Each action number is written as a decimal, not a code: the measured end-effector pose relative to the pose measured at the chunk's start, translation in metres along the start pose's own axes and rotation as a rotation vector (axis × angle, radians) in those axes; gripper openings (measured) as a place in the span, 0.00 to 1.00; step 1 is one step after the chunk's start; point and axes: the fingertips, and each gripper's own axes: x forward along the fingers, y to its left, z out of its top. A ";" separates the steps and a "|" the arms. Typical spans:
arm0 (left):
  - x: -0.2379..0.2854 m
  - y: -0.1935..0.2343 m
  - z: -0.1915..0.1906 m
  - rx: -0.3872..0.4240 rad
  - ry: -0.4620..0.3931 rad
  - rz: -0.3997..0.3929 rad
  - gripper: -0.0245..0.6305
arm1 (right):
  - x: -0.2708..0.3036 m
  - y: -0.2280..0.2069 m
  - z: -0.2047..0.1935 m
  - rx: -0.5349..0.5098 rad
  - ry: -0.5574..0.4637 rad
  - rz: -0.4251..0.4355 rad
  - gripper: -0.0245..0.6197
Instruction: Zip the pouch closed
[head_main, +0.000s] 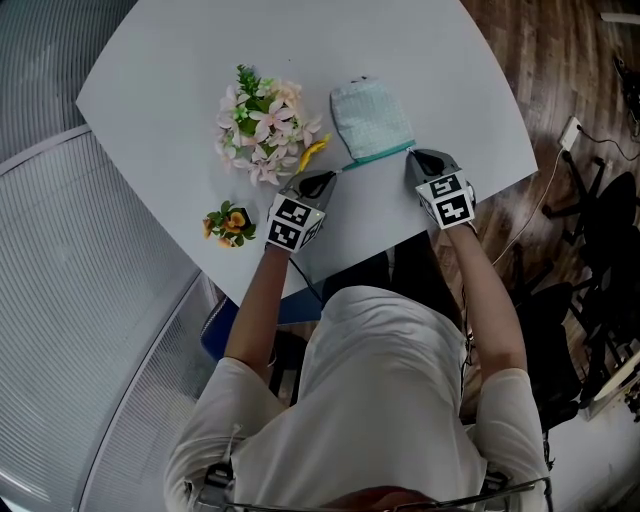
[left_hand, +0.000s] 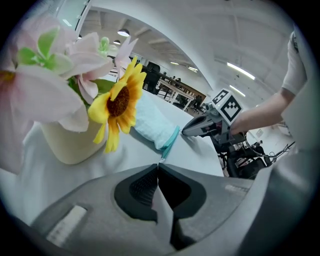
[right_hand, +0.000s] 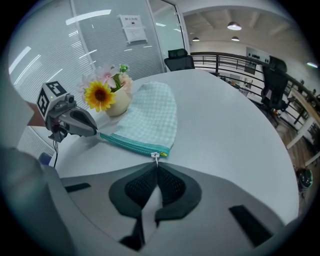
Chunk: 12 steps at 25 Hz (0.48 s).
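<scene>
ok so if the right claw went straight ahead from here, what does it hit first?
The pouch. The right claw is shut on the zipper pull at the pouch's near corner, so going straight on would likely press into its checked fabric right away.

No text legible — wall notice (right_hand: 133, 27) too blurred.

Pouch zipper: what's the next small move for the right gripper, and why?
Probably open the right gripper and release the zipper pull: it sits at the pouch's end opposite the one the left gripper pinches, and the teal zip looks closed throughout.
</scene>
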 end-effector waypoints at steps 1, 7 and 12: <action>0.000 0.000 0.000 -0.003 0.000 -0.002 0.07 | 0.000 -0.002 0.000 0.000 0.000 -0.005 0.04; 0.001 -0.002 0.003 -0.020 0.000 0.017 0.07 | 0.000 -0.001 0.001 -0.008 0.016 -0.046 0.05; -0.010 -0.004 0.012 -0.030 -0.032 0.043 0.15 | -0.012 0.001 0.004 -0.017 0.012 -0.060 0.11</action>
